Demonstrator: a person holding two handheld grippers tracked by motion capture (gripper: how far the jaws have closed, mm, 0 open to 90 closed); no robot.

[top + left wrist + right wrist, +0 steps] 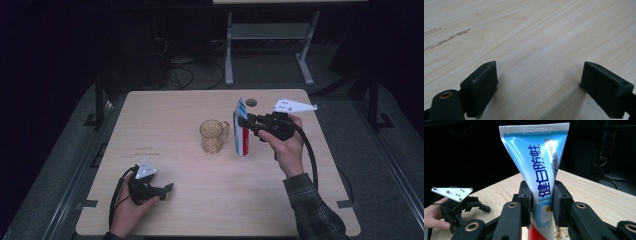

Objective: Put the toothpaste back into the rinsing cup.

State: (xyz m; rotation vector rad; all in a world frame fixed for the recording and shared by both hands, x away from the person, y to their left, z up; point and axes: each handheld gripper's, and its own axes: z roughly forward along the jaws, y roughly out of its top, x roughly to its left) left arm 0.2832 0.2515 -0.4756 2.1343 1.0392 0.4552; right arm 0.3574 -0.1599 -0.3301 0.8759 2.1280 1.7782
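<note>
A blue, white and red toothpaste tube (241,129) stands upright, crimped end up, held just right of an amber plastic mug (213,135) near the table's middle. My right gripper (248,123) is shut on the tube's middle. In the right gripper view both pads press the tube (541,177) from either side, and the mug's rim peeks out below. My left gripper (169,189) rests low at the table's front left, open, with bare wood between its fingertips (537,85).
The light wooden table (165,120) has a small round grommet hole (251,102) near its far edge. Behind it a metal desk frame (270,45) and cables lie on the dark floor.
</note>
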